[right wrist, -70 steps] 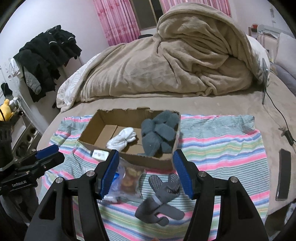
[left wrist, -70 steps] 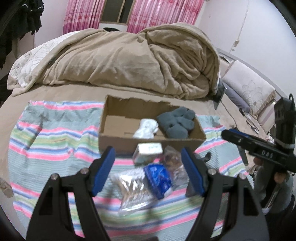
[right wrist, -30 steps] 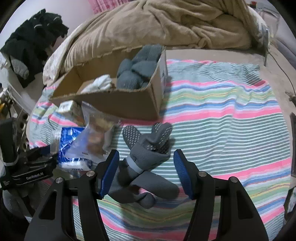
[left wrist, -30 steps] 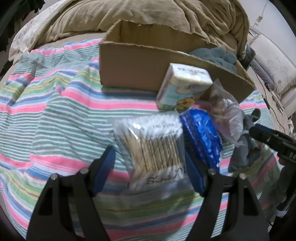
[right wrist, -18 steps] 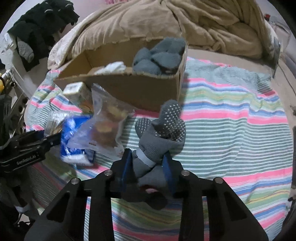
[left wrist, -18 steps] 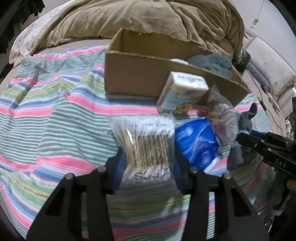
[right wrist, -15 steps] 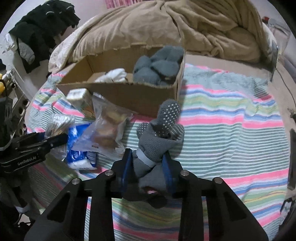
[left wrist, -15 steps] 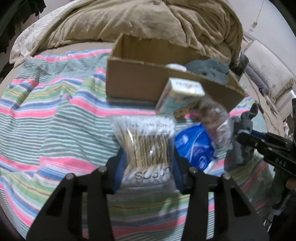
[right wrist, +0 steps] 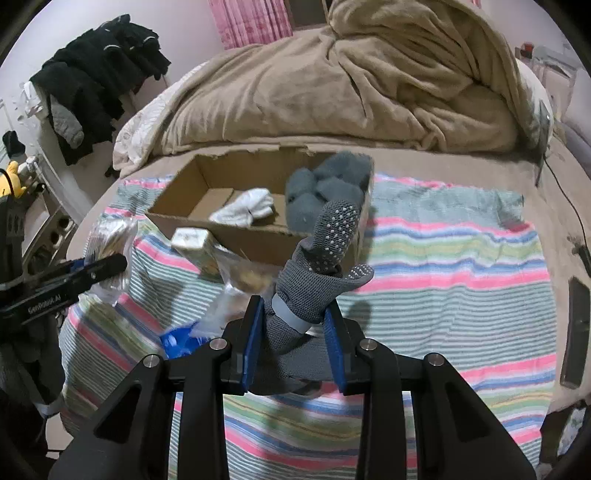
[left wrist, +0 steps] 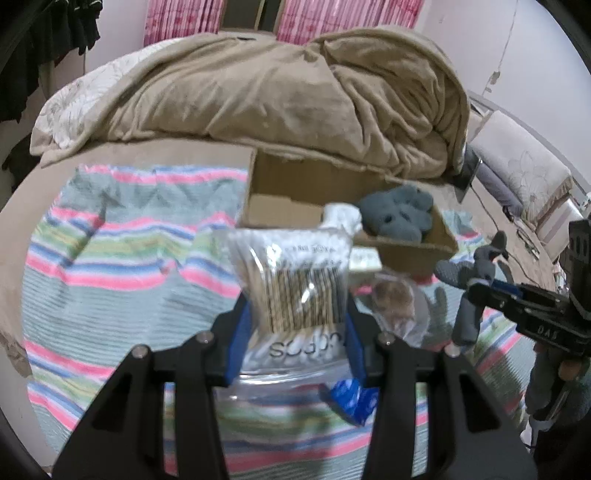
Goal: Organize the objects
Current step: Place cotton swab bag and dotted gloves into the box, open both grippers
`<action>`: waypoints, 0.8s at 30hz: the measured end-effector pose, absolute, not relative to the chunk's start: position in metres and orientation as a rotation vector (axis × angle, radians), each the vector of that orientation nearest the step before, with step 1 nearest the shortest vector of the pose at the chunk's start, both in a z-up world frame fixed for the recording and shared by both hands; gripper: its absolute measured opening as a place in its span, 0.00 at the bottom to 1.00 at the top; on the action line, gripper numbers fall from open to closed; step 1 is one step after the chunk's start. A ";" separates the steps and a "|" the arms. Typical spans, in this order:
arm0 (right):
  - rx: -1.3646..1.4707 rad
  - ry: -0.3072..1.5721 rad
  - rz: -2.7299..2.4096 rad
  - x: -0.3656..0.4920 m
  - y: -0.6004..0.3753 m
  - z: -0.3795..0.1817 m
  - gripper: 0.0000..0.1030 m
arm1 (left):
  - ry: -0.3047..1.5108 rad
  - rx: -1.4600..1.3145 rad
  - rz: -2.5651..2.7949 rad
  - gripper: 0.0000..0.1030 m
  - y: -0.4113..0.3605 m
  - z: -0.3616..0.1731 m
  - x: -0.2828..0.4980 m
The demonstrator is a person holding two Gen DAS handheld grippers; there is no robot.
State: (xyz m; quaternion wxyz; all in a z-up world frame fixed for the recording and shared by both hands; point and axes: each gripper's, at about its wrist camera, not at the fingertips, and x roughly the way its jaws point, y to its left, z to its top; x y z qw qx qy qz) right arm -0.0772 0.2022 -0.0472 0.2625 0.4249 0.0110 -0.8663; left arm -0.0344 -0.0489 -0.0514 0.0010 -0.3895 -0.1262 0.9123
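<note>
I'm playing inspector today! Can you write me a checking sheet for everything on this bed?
Surface: striped blanket spread on the bed.
Job's things: cardboard box holds fluffy grey socks and a white sock.
Clutter: small carton, clear snack bag and blue packet lie in front of the box.
Grippers: left gripper shut on cotton swab bag; right gripper shut on grey grip socks.
Cables: black cable at the bed's right edge.
Surroundings: beige duvet, pink curtains, dark clothes.

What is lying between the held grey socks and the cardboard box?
In the right wrist view, a clear snack bag and a small carton lie between the grey socks and the cardboard box.
</note>
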 end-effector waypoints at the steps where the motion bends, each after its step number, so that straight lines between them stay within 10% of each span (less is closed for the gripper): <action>1: 1.140 0.029 -2.343 -0.078 0.201 -0.045 0.33 | -0.390 -1.213 2.870 0.45 -0.050 -0.048 -0.035; 24: 0.934 0.049 -2.321 -0.112 0.170 0.007 0.33 | -0.291 -1.111 2.906 0.45 -0.058 -0.018 -0.076</action>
